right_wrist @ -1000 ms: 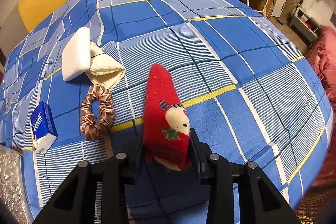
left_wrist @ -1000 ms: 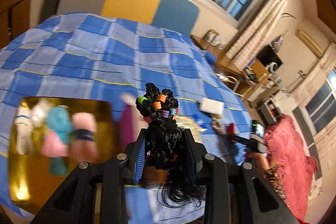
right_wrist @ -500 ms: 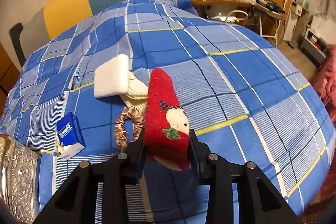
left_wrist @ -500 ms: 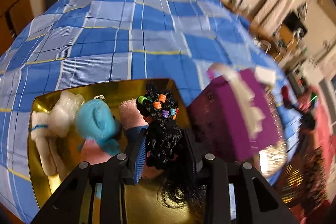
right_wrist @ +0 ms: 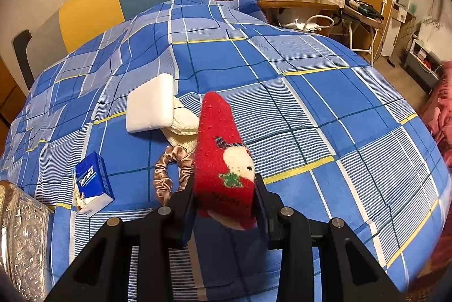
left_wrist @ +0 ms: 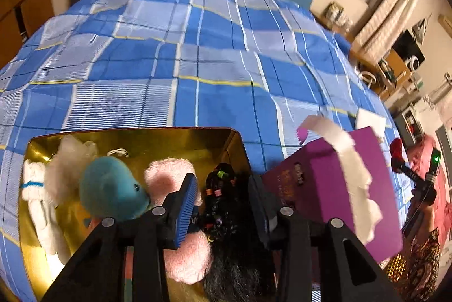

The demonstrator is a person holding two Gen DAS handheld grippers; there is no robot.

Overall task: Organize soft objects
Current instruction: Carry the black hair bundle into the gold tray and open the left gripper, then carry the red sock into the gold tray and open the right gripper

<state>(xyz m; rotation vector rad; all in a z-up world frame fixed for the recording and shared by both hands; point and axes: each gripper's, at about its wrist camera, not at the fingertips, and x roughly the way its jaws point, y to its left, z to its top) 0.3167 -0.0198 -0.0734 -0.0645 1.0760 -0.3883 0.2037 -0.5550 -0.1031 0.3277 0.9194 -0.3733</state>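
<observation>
My left tool (left_wrist: 221, 198), low center of frame, is opening around the black hair bundle (left_wrist: 219, 197) over the gold tray (left_wrist: 169, 136); next, lift clear. My right tool (right_wrist: 224, 201) stays clamped on the red sock (right_wrist: 220, 160).

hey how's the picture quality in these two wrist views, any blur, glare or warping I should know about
Left wrist view: motion blur smears the purple box and its white strip; the gold tray throws warm glare; the black hairpiece sits dark between the opening left tongs. Right wrist view: sharp and evenly lit, red sock crisp in the right tongs. Both: fisheye bulges the blue plaid bedspread, dark corners.
</observation>
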